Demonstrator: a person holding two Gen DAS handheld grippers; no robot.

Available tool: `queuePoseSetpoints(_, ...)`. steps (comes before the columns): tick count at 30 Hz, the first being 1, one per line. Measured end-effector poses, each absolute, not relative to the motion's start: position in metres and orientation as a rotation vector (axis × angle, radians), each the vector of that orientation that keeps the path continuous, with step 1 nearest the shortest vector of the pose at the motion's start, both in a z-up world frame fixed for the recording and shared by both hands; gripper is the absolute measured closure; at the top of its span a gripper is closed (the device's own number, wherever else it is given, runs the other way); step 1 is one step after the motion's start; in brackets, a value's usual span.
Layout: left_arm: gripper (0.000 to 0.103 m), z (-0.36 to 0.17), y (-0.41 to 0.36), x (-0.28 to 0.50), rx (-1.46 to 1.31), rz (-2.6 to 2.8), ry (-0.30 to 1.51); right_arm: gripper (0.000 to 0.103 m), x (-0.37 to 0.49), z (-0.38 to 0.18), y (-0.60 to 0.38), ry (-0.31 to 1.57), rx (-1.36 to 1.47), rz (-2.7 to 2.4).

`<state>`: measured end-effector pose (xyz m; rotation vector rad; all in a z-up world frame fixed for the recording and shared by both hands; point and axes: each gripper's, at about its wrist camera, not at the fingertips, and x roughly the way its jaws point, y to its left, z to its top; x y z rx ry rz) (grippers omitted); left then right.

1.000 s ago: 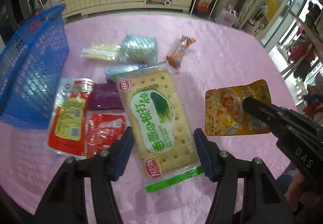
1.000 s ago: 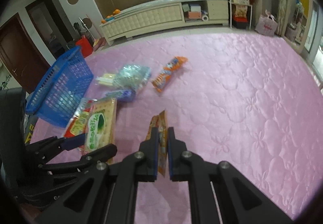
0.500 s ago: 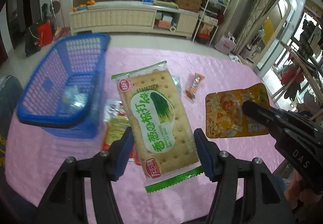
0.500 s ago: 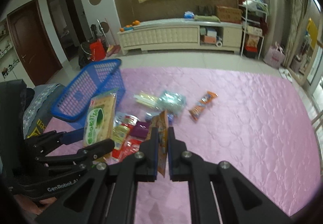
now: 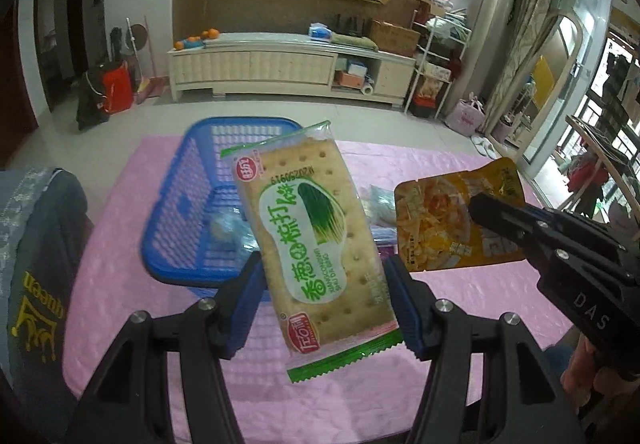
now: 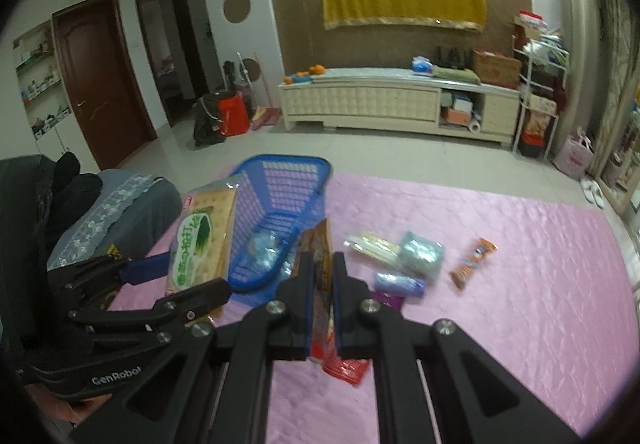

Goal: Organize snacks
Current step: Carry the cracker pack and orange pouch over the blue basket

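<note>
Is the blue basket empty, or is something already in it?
Not empty: a clear-wrapped item lies on the floor of the blue basket; what it is cannot be told.

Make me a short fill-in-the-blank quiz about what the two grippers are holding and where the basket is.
The left gripper holds a flat green-and-white ____ packet.
The right gripper is shut on a thin ____ foil snack pouch.
The plastic mesh basket on the pink quilted tablecloth is ____ in colour.

Missing words: cracker; yellow; blue
</note>
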<state>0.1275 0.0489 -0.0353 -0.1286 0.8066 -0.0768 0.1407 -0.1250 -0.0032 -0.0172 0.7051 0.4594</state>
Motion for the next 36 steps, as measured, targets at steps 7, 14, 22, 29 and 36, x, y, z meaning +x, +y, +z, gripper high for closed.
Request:
queuePoseSetpoints(7, 0.046, -0.031, 0.082, 0.136, -0.117, -0.038, 0.811, 0.092, 0.161, -0.002, -0.086, 0.720, -0.013, 0.520)
queuePoseSetpoints(14, 0.046, -0.039, 0.101, 0.164, -0.083, -0.031, 0.834, 0.092, 0.184, -0.013, -0.052, 0.743, -0.029, 0.543)
queuePoseSetpoints(22, 0.045, -0.070, 0.115, 0.194, -0.075, -0.034, 0.919, 0.092, 0.211, -0.040, -0.033, 0.812, -0.025, 0.551)
queuePoseSetpoints(29, 0.045, -0.097, 0.121, 0.211, -0.062, -0.046, 0.965, 0.092, 0.222, -0.058, -0.025, 0.832, -0.022, 0.566)
queuePoseSetpoints(36, 0.038, -0.103, 0.116, 0.213, -0.042, -0.022, 0.986, 0.092, 0.221, -0.065, -0.025, 0.851, -0.024, 0.569)
